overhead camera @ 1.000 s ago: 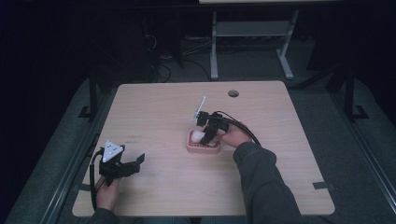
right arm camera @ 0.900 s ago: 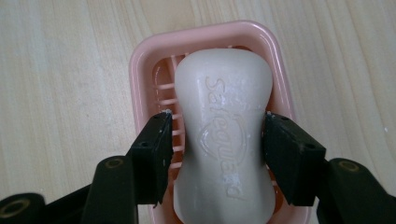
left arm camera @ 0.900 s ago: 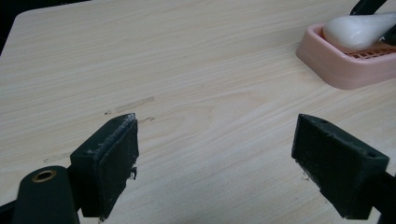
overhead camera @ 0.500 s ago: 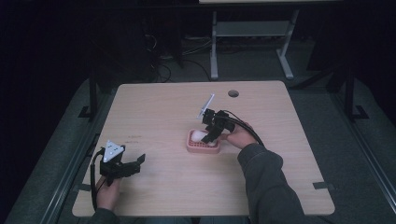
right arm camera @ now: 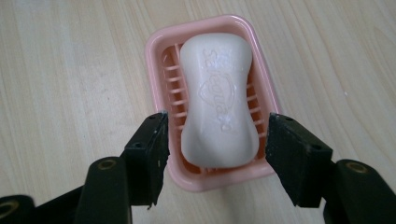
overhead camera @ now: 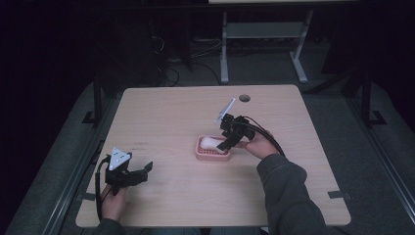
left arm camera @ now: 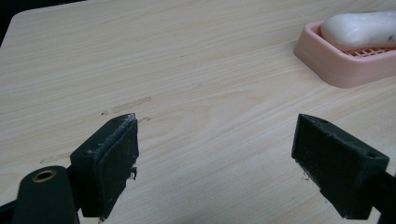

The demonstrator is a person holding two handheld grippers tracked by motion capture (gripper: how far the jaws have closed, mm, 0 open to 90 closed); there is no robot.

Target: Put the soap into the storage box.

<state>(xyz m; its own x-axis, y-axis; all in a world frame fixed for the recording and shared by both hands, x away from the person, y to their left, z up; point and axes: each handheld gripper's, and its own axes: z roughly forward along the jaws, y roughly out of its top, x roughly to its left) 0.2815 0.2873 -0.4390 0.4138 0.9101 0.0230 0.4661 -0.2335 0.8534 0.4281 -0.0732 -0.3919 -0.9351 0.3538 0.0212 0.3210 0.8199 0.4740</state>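
At the near left edge of the worktop (overhead camera: 171,117), the left tongs (overhead camera: 139,172) rest low over bare wood, jaws spread wide with nothing between them. Farther in, near the middle, sits one pink soap dish (right arm camera: 156,56) holding one white bar of soap (right arm camera: 218,98), which lies lengthwise on the dish's ribs. The right tongs (right arm camera: 215,140) hang just above the dish's near end, jaws spread to either side of the bar, not touching it. Beyond, one round hole (overhead camera: 244,98) marks the far edge.
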